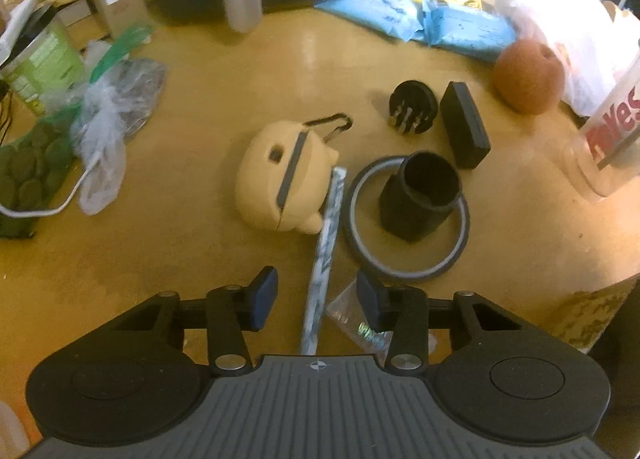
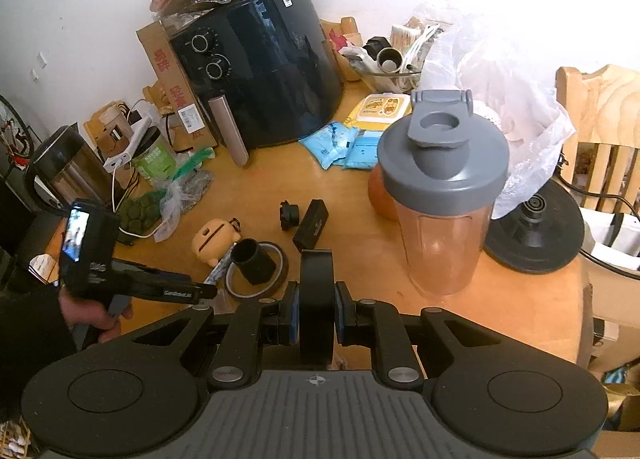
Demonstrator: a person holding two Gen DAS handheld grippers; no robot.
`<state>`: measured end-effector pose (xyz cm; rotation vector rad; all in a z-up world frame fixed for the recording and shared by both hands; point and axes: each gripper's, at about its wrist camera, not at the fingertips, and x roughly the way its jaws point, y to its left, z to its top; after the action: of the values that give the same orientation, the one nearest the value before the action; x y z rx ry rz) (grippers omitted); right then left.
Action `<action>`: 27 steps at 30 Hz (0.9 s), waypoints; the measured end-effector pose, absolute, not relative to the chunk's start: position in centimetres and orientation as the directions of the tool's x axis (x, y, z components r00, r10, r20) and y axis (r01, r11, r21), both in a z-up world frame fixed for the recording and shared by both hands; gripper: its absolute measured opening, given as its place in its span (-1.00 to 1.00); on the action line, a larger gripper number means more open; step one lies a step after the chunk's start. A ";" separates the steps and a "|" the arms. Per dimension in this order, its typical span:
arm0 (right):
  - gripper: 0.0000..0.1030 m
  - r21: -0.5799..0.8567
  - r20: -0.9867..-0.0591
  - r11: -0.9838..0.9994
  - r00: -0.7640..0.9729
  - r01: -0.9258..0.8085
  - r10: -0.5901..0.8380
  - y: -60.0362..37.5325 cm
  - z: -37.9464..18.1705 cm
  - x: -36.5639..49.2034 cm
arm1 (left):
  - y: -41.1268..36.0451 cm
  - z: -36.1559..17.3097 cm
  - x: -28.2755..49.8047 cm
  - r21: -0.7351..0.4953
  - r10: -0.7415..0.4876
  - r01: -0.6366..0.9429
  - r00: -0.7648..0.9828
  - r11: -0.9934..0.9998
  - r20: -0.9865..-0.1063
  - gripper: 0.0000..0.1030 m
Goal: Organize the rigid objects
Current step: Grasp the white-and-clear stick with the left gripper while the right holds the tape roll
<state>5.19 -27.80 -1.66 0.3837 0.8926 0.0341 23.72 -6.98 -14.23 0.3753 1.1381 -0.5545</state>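
Legible markings
Left gripper (image 2: 132, 283) body: "GenRobot.AI". Cardboard box (image 2: 172, 83): red Chinese characters, barcode label; other print illegible.

This looks like a home kitchen. A big black air fryer (image 2: 260, 67) stands at the back of a wooden table (image 2: 360, 219). Left of the air fryer is a kettle (image 2: 66, 167). Right of it are wet wipes (image 2: 380, 107), a shaker bottle (image 2: 442, 195) and a wooden chair (image 2: 600, 131).
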 end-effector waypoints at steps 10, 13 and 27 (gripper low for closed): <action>-0.62 0.355 -0.746 0.925 0.636 0.134 0.195 -28.4 -1.6 4.5 | -8.1 -14.7 24.8 -0.003 -0.226 0.608 0.290 0.794 -0.930 -0.77; -0.62 0.359 -0.745 0.925 0.636 0.127 0.202 -28.3 -1.6 4.6 | -8.1 -14.7 24.7 -0.019 -0.238 0.618 0.274 0.786 -0.932 -0.80; -0.62 0.387 -0.736 0.918 0.627 0.083 0.254 -28.3 -1.8 5.0 | -7.3 -11.3 22.2 -0.045 -0.304 0.620 0.319 0.784 -0.898 -0.81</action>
<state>4.95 -28.30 -1.75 0.4090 0.8943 0.1017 22.23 -7.33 -11.26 0.3342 1.0875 -0.6223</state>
